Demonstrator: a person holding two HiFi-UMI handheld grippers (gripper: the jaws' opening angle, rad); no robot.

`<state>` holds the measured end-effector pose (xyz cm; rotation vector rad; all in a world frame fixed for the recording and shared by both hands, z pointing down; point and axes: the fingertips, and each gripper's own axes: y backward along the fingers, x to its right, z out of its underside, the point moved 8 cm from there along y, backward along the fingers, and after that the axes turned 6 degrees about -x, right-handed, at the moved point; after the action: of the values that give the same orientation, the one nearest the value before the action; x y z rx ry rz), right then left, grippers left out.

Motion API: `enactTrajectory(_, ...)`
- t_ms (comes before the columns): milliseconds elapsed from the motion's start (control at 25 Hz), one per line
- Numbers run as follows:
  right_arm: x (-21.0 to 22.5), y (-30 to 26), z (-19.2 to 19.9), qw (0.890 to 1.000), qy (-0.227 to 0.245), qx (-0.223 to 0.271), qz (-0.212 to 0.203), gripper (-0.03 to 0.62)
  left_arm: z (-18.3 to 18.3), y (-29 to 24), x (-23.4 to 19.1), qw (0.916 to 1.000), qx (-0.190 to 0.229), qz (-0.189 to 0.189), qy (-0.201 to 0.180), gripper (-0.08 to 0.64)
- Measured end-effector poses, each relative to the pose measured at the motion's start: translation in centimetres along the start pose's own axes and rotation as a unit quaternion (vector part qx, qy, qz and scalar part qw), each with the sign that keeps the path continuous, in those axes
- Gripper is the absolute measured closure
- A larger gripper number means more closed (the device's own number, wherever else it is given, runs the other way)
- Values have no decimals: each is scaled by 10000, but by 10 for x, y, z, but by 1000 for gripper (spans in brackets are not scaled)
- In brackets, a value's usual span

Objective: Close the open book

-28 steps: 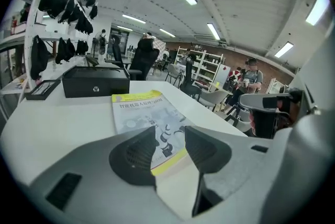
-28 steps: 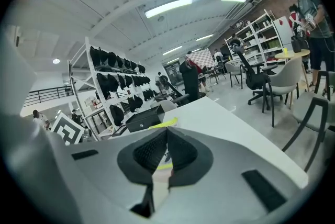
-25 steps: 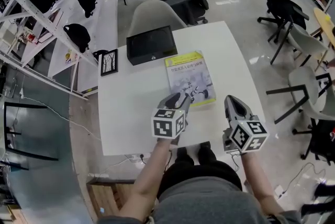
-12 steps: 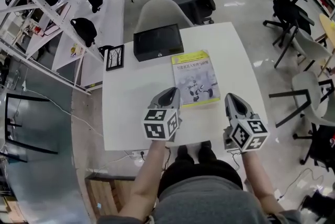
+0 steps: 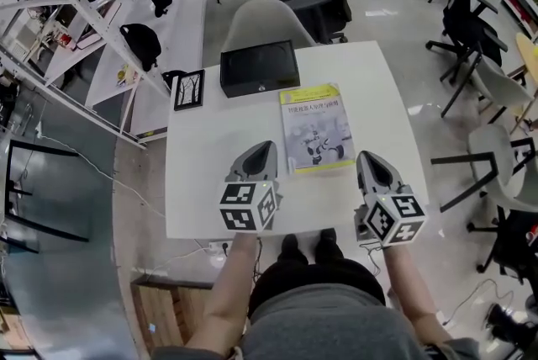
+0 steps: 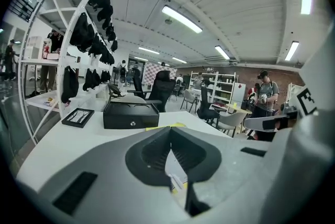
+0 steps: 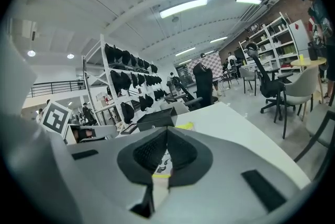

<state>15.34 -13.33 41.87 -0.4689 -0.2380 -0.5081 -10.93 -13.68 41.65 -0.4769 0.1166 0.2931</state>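
"Looking at it, the book [image 5: 315, 129] lies shut and flat on the white table [image 5: 202, 190], cover up, its near edge between the two gripper tips."

"And the grippers?"

"The left gripper [image 5: 260, 148] has its jaws pressed together on nothing. The right gripper [image 5: 366, 158] is the same, clenched and empty. Neither touches the book."

"Any trouble ahead?"

"Little, I'd guess. A careless sweep of either one could shove the book toward the black case [image 5: 260, 68], or catch the cover's edge and flick it open."

"Can you read the cover?"

"Yellow border, a robot picture and a line of title characters too small to read. The case has one small pale mark, also unreadable."
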Motion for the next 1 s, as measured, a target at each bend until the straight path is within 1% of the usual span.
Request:
enactTrajectory(120, -2, 1, -1, 10000, 79, -26, 3, 589, 1, 5, -3, 9999, 60, -59, 68, 552)
enactTrajectory(360, -8, -1, -4, 9989, 454, -65, 116, 589, 0, 10, -11, 9997, 139, -108, 160, 552)
enactTrajectory(760, -15, -4, -6, 9991, 423, -39, 32, 589, 2, 14, -18, 9995, 170, -130, 231, 552)
enactTrajectory(1000, -18, -4, -6, 9991, 432, -39, 22, 589, 3, 18, -21, 9996, 165, -164, 177, 552)
